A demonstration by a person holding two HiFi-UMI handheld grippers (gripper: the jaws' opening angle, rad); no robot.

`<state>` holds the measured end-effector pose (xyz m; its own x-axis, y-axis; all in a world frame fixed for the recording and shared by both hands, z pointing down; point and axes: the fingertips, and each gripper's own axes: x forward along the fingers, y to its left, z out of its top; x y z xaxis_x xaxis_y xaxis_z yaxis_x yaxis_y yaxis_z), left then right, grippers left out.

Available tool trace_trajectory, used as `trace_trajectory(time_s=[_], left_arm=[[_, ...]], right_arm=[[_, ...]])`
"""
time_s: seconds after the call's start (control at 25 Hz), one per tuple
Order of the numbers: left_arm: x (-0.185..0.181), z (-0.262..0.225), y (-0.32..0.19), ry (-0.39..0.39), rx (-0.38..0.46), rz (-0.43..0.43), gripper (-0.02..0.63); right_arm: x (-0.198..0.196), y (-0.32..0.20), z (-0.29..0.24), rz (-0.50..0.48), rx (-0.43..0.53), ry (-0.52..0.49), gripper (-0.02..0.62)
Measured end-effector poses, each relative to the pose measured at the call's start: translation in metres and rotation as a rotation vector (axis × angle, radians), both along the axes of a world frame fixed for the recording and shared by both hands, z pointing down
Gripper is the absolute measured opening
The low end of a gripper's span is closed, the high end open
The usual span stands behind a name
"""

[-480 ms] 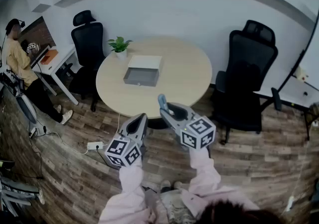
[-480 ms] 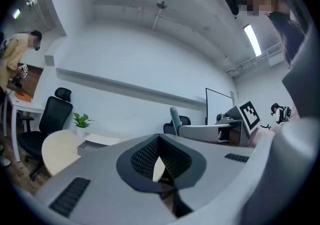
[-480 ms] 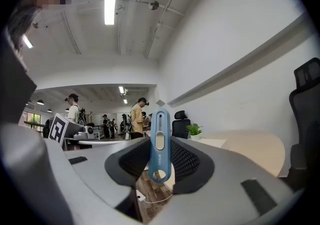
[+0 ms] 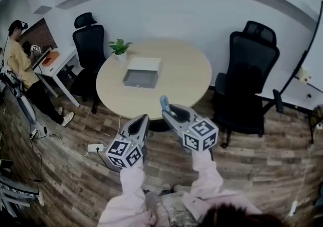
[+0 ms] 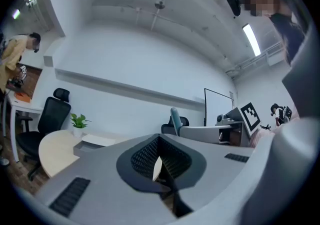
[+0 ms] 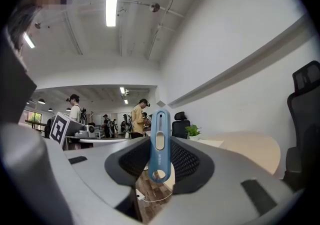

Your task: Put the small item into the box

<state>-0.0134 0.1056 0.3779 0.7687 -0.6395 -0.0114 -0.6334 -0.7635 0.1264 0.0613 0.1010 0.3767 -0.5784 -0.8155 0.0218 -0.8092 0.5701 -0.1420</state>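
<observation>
The right hand-held gripper [image 4: 169,111] is closed on the small blue tool [image 6: 160,149], which looks like a slide-out cutter. The pads pinch it near its lower half, so it stands upright with its upper end clear above the jaws. That grip probably keeps the tool steady while it is carried and leaves it free to drop once the jaws part. The left hand-held gripper [image 4: 143,121] is held level beside it with its jaws nearly together and nothing between them. It seems to be idle, since one hand can manage this tool. Both are over the wooden floor [image 4: 75,170], well short of the round bench [image 4: 186,77]. The open grey box [image 4: 141,78] sits on the bench top with its mouth up and its pale lid [image 4: 144,63] touching its far side, near a potted plant [image 4: 120,47]. The tool is not yet in the box, so the carry across to it remains.
</observation>
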Motion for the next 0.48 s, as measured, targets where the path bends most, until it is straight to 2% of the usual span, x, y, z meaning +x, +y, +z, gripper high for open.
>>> trace_trajectory(time_s=[0.48], left_arm=[[0.006, 0.01, 0.001, 0.004, -0.028, -0.027, 0.009]], right_arm=[[0.009, -0.003, 0.01, -0.024, -0.033, -0.033, 0.126]])
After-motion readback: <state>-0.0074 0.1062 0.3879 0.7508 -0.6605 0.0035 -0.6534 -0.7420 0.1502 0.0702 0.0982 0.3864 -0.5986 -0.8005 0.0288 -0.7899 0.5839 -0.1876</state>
